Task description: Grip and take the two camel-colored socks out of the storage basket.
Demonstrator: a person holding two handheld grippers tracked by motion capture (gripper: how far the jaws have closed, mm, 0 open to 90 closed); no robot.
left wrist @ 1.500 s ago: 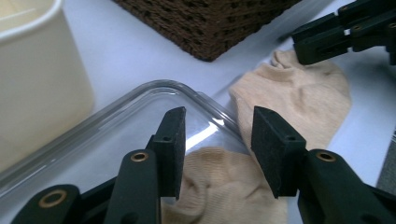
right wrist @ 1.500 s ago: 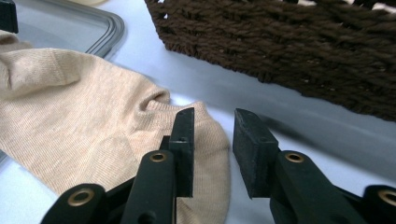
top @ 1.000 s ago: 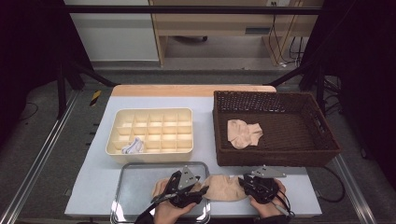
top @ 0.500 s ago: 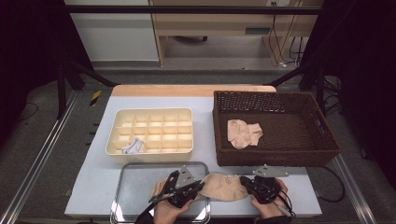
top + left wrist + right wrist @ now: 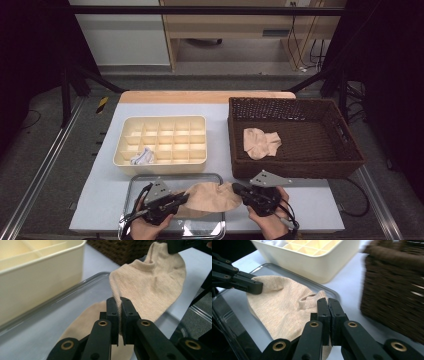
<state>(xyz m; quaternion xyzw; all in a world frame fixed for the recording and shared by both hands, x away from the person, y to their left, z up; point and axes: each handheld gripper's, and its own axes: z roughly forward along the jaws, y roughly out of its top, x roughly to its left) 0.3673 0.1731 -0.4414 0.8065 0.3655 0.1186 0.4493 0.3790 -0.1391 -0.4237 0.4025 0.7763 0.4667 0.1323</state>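
At 6 o'clock on the bench (image 5: 100, 200), a beige sock (image 5: 212, 196) is held stretched between both tools, partly over the clear tray (image 5: 135, 181) and its 3 o'clock rim. The left hand-held gripper (image 5: 184, 198) is seen clamped on the sock's 9 o'clock end; in the left gripper view its jaws are nearly closed with fabric pinched between them (image 5: 119, 315). The right hand-held gripper (image 5: 236, 188) is clamped on the 3 o'clock end, jaws pressed together on the cuff edge in the right gripper view (image 5: 328, 312). The sock is lifted at both ends, its middle sagging toward the tray. A cream divided box (image 5: 160, 140) is placed at 12 o'clock from the tray, with a small white-blue item (image 5: 141, 157) in one near-left compartment. A brown wicker basket (image 5: 300, 165) is at 2 o'clock, another beige sock (image 5: 260, 141) lying inside.
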